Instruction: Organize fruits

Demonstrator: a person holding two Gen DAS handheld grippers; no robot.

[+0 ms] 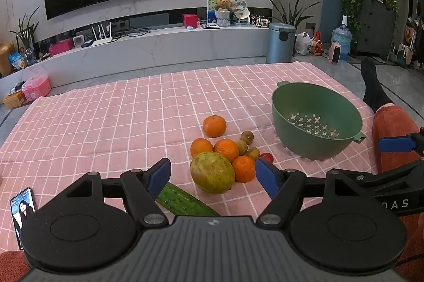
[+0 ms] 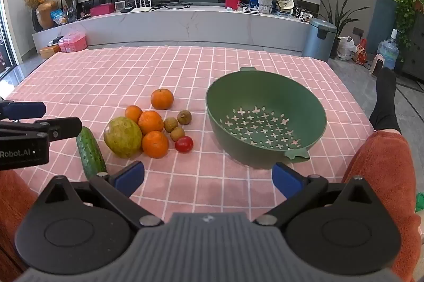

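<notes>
A pile of fruit lies on the pink checked cloth point(image 2: 106, 75): a big yellow-green fruit point(image 1: 212, 172) point(image 2: 122, 137), several oranges point(image 1: 214, 126) point(image 2: 162, 98), three small brown lychees point(image 2: 184, 117), a red tomato point(image 2: 184, 144) and a cucumber point(image 2: 90, 155) point(image 1: 182, 201). A green colander point(image 1: 316, 120) point(image 2: 265, 120) stands empty to the right of the pile. My left gripper point(image 1: 213, 177) is open, hovering just short of the big fruit with nothing held. My right gripper point(image 2: 208, 180) is open above bare cloth, in front of the colander.
A phone point(image 1: 22, 210) with a lit screen lies at the cloth's near left. A person's legs in orange trousers point(image 2: 381, 176) and a black sock point(image 2: 385, 101) lie along the right edge. Beyond the cloth are a blue bin point(image 2: 319, 39) and a low TV bench.
</notes>
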